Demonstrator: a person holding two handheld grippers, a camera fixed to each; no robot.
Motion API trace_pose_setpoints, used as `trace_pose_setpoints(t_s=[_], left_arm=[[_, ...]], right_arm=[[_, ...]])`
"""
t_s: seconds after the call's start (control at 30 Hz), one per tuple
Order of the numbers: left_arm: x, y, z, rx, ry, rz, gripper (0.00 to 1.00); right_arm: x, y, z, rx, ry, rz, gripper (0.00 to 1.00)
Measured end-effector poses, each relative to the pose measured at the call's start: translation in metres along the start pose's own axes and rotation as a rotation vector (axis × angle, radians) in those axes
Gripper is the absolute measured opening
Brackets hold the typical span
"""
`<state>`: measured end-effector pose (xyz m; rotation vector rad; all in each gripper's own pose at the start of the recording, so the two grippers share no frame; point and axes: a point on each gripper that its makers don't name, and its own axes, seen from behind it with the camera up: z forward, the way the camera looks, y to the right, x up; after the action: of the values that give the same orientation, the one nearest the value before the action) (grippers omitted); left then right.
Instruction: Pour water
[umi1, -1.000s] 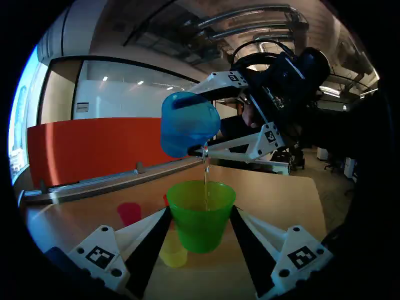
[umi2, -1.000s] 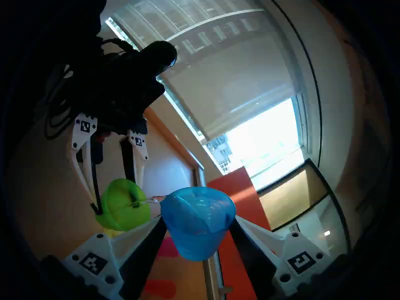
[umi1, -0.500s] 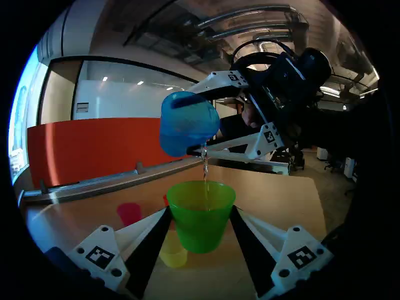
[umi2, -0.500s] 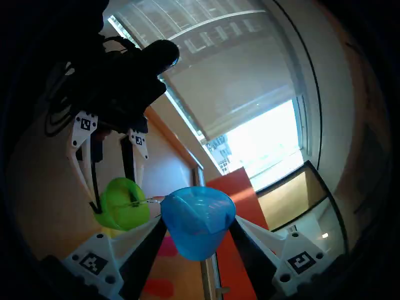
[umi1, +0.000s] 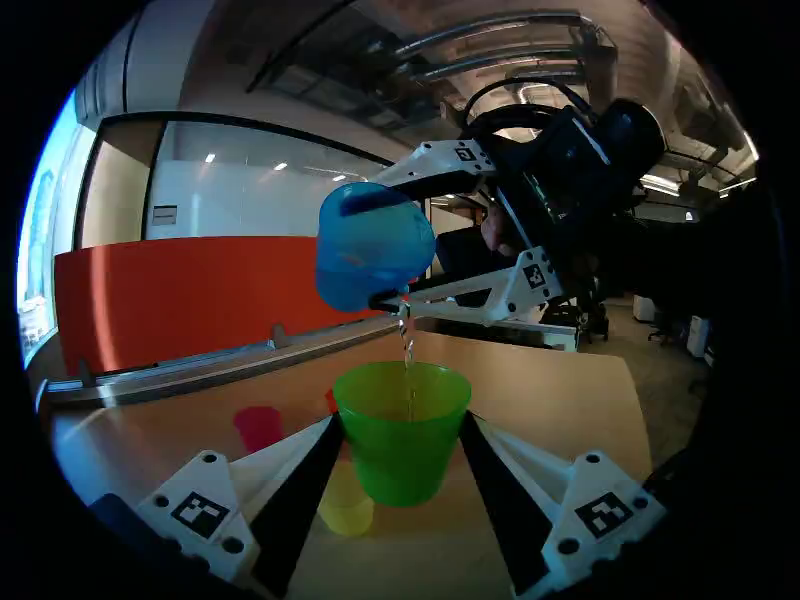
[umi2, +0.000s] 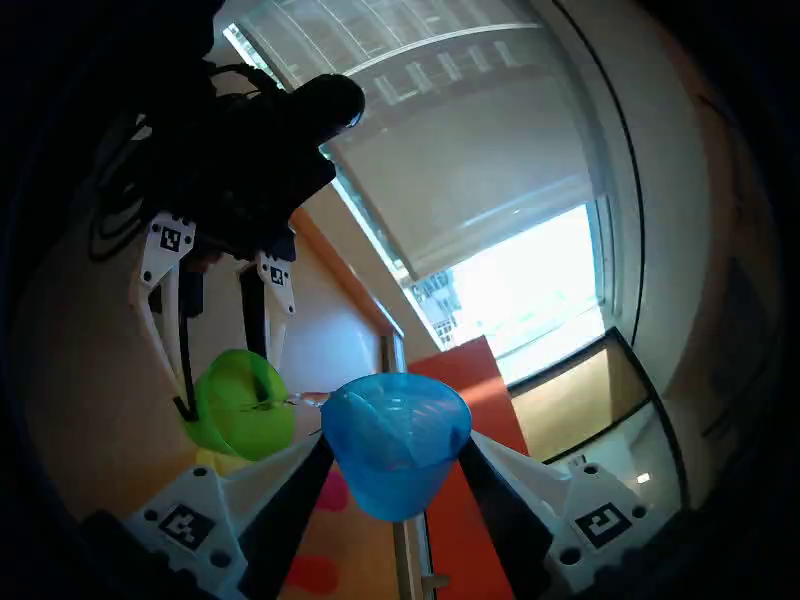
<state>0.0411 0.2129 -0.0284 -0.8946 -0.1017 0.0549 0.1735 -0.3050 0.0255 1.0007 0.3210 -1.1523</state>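
My left claw (umi1: 402, 432) is clenched on the translucent green plastic cup (umi1: 400, 465), which stands upright over the pale wooden table (umi1: 560, 400); I cannot tell whether its base rests there. My right claw (umi2: 396, 445) grasps the translucent blue plastic cup (umi1: 372, 245), tipped well over and directly above the green cup. Everything turns on that vertical line: the blue cup's lowest lip hangs over the green cup's open mouth, and a thin stream of water (umi1: 406, 345) drops inside the rim. I judge the pour under way. Any further tilt should pivot about that lip, so the stream lands within the green cup's rim.
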Motion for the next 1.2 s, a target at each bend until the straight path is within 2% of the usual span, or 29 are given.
trace_pose_setpoints(t_s=[1.2], left_arm=[[0.0,0.0024,0.0014,-0.002,-0.005,0.013,0.83]], right_arm=[[-0.0004,0.004,-0.0013,-0.003,-0.008,-0.05,0.89]])
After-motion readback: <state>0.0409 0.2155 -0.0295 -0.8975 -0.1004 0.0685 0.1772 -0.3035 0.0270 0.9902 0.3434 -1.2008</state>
